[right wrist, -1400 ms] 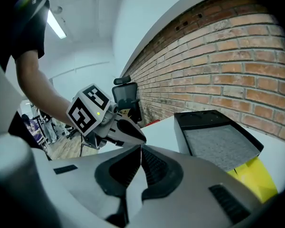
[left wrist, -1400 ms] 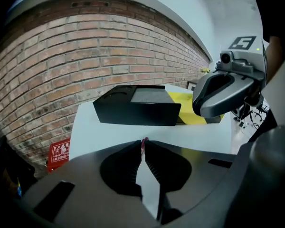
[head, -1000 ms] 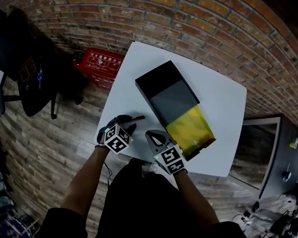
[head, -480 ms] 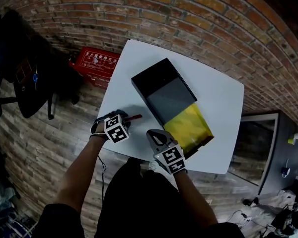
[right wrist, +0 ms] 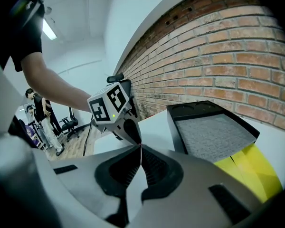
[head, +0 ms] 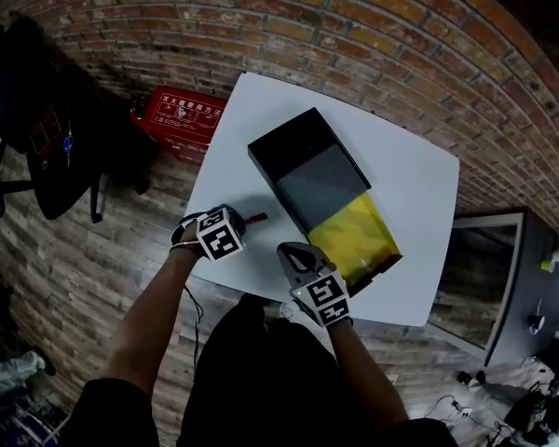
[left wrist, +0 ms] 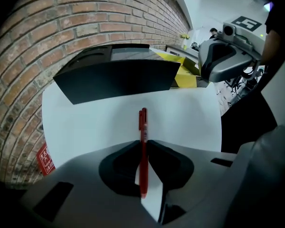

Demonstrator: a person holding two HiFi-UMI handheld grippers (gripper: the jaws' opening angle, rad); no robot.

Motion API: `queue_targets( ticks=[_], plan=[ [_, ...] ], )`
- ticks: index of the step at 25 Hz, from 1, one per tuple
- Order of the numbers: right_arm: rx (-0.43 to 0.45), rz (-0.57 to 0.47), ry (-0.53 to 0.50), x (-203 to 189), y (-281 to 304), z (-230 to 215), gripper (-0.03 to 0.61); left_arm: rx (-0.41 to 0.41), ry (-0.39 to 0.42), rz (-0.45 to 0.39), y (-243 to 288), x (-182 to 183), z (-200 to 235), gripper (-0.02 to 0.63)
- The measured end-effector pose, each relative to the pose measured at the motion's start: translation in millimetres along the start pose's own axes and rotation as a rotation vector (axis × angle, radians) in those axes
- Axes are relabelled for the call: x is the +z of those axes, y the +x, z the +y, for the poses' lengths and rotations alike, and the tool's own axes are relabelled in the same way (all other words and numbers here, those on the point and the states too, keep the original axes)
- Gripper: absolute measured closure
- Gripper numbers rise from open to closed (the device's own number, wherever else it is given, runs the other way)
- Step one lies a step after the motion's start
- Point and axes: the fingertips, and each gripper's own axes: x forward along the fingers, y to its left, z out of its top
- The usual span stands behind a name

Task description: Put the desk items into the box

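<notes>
At the near edge of the counter (head: 405, 180), the left gripper (left wrist: 143, 144) points steeply down over a red pen (left wrist: 143, 125). Its jaws have just been closing. The pen stands between the tips, and the pads appear to pinch its barrel, though contact on both sides is hard to confirm from this angle. The clip end juts forward past the tips and the rest runs back under the jaws.

Just to the right, the right gripper (right wrist: 140, 148) hovers level with the counter edge. Its jaws are pressed together with nothing between them.

Handling, as judged: the pen is light, stiff and slim, with a smooth plastic barrel. Weight is no concern, but it may roll or swing in a narrow pinch. The best hold is across the barrel near its middle, clear of the clip, so that neither end droops.

Further back, the box (head: 303, 161) lies diagonally across the middle of the counter, apart from the pen. It is black with a grey lining open to the top, and a yellow part (head: 359, 236) covers its near end.

Beyond the counter, a red case (head: 182, 119) sits on the floor against the brick wall (head: 354, 26).
</notes>
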Motion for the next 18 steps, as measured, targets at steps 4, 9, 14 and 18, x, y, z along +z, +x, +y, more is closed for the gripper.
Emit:
queue_targets(
  ticks=[4,9,14,18],
  plan=[
    [-0.007,-0.004,0.002,0,-5,-2,0.555,0.006,0.0,-0.003,-1,0,-2,0.554],
    [-0.015,-0.015,0.006,-1,-12,-4,0.555,0.007,0.007,0.001,-4,1,-8,0.554],
    [-0.022,-0.031,0.005,-2,-23,-6,0.555,0.021,0.01,-0.031,-14,15,-18,0.554],
    [-0.034,-0.05,0.007,-1,-34,-9,0.555,0.028,0.016,-0.062,-27,28,-30,0.554]
  ],
)
